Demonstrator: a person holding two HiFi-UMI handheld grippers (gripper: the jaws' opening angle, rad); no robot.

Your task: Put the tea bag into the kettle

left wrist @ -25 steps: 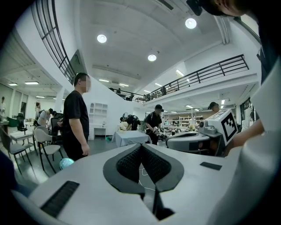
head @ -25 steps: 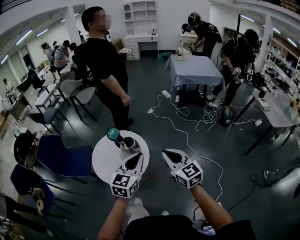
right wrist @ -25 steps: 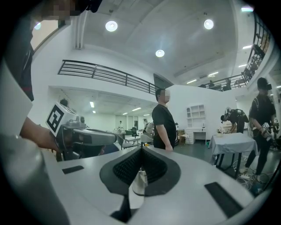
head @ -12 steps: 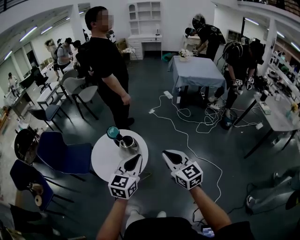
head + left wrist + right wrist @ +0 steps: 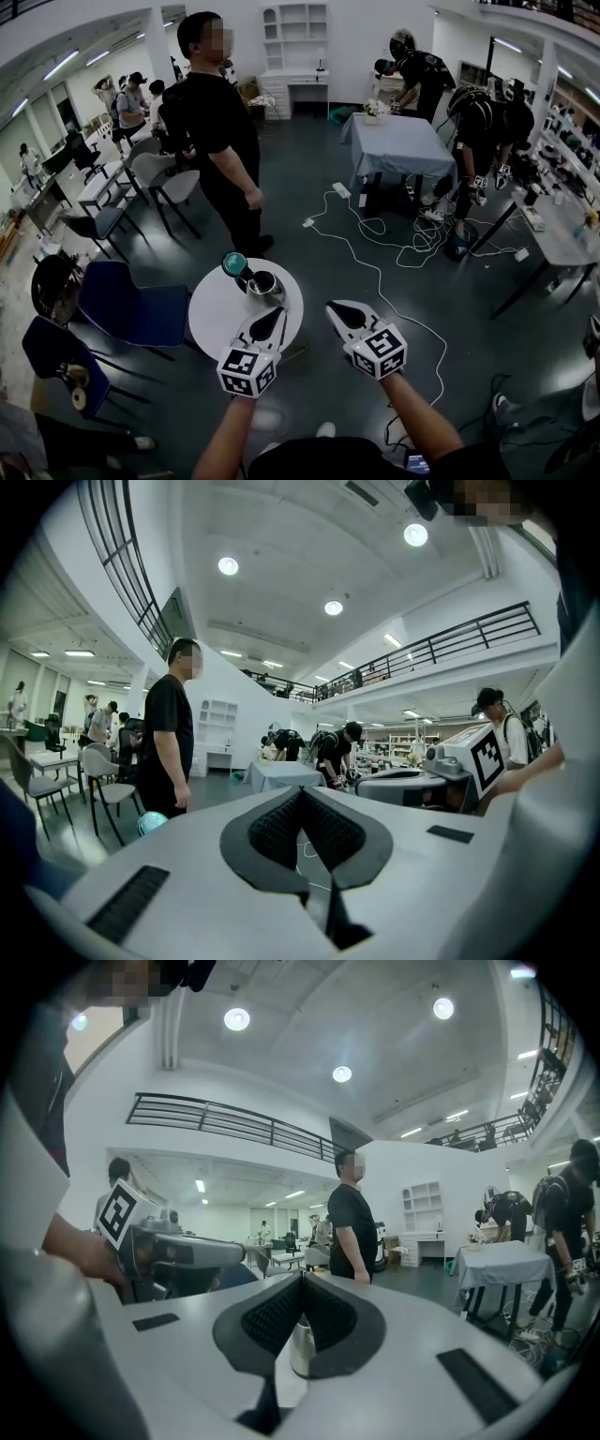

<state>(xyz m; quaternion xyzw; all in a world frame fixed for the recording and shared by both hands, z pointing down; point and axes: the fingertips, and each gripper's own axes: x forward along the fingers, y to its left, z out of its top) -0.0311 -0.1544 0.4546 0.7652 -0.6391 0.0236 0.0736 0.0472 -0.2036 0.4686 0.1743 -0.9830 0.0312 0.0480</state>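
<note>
Presently, on hand:

1. Kettle (image 5: 265,286): steel, standing upright on the far right part of a round white table (image 5: 217,323). A teal lid (image 5: 233,265) sits at its far left side, touching it. In the head view the kettle's mouth shows dark, and its contents cannot be made out.

2. Left gripper (image 5: 272,319): jaws together, with nothing between them. Its tips are over the near right part of the table. The kettle stands just beyond the tips, apart from them. The left gripper view (image 5: 302,791) shows the two pads meeting at the tips. The kettle is hidden behind the gripper body there, and only the teal lid (image 5: 150,822) shows, at the lower left.

3. Right gripper (image 5: 339,312): jaws together and empty. It is held off the table's right edge, above the dark floor, with the kettle ahead and to its left. In the right gripper view (image 5: 301,1277) a strip of the kettle (image 5: 302,1344) shows through the slot below the closed tips, well behind the pads and not held.

4. Tea bag: cannot be made out in any view.

5. Surroundings: a person in black (image 5: 225,141) stands beyond the table. A blue chair (image 5: 127,309) is at the table's left. White cable (image 5: 375,272) trails across the floor.
</note>
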